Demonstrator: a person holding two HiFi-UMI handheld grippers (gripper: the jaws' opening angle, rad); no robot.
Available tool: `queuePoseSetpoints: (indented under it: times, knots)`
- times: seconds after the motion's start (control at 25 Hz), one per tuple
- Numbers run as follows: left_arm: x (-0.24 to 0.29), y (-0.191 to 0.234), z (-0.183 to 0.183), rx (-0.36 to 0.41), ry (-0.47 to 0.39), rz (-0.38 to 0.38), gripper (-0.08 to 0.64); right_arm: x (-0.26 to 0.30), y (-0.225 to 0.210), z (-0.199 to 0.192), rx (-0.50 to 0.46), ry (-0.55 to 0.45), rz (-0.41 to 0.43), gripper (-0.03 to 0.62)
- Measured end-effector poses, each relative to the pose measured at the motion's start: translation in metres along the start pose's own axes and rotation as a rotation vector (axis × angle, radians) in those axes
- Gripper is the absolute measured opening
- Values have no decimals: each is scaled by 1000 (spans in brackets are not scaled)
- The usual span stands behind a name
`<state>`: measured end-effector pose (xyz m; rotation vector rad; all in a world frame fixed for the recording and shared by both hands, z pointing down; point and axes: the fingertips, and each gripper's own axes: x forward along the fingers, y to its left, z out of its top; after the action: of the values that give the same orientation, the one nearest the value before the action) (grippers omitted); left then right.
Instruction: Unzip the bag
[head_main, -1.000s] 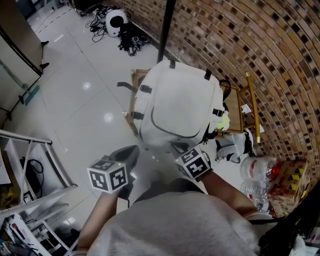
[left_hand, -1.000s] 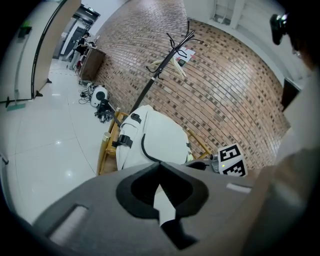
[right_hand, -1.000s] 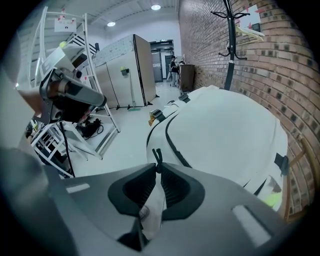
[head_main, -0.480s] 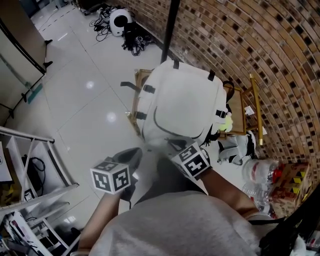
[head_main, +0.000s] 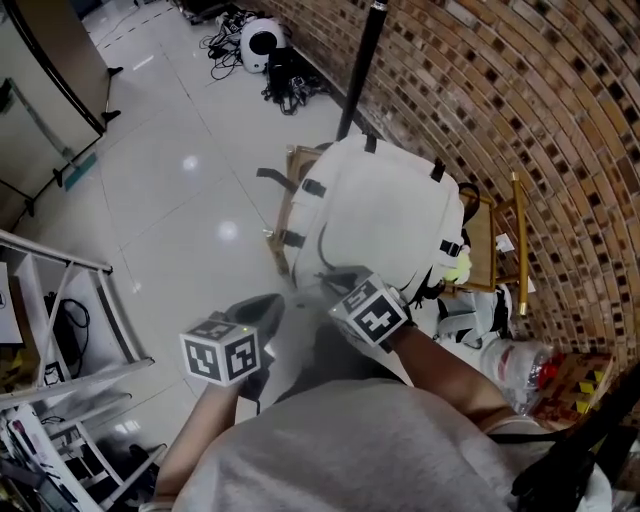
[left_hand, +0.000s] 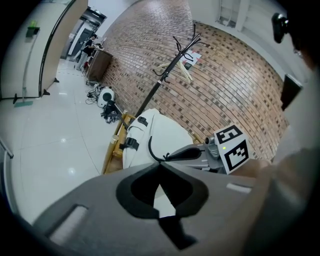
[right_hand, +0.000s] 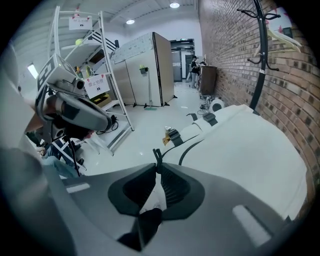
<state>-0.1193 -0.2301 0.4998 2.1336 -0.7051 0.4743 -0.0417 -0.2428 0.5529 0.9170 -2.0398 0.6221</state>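
Observation:
A white backpack (head_main: 385, 215) lies on a low wooden chair (head_main: 283, 200) by the brick wall. A dark zipper line (right_hand: 187, 147) curves round its front pocket. My right gripper (head_main: 327, 281) sits at the near left bend of that zipper and is shut on the small dark zipper pull (right_hand: 157, 161), which pokes out past its tips. In the left gripper view the same pull (left_hand: 162, 157) shows at the right gripper's tip. My left gripper (head_main: 270, 302) hangs over the floor just left of the bag, jaws shut with nothing in them.
A black coat stand pole (head_main: 362, 60) rises behind the chair. A metal shelf rack (head_main: 60, 300) stands at the left. Plastic bottles (head_main: 520, 360) and a box lie at the right by the wall. Cables and a white device (head_main: 262, 40) lie on the far floor.
My right gripper has slid left along the bag's lower front edge, still closed on the pull. The left gripper has stayed where it was; the head view shifted a little.

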Motion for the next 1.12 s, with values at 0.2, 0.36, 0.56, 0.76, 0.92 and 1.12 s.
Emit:
queuePoseSetpoints:
  times: [0.2, 0.36, 0.56, 0.76, 0.92, 1.12]
  knots:
    - [-4, 8, 6, -26, -23, 19, 2, 9, -2, 17, -27, 20, 30, 32]
    - [-5, 14, 10, -44, -38, 35, 2, 15, -7, 26, -33, 29, 57, 32]
    - [-7, 22, 15, -69, -48, 49, 2, 20, -11, 40, -29, 25, 87, 32]
    - [-7, 25, 14, -80, -51, 63, 2, 23, -16, 47, -19, 19, 108, 32]
    - [-9, 26, 15, -83, -55, 70, 2, 25, -19, 52, -2, 19, 124, 32]
    - [-10, 28, 19, -84, -60, 73, 2, 25, -26, 60, 26, 9, 141, 32]
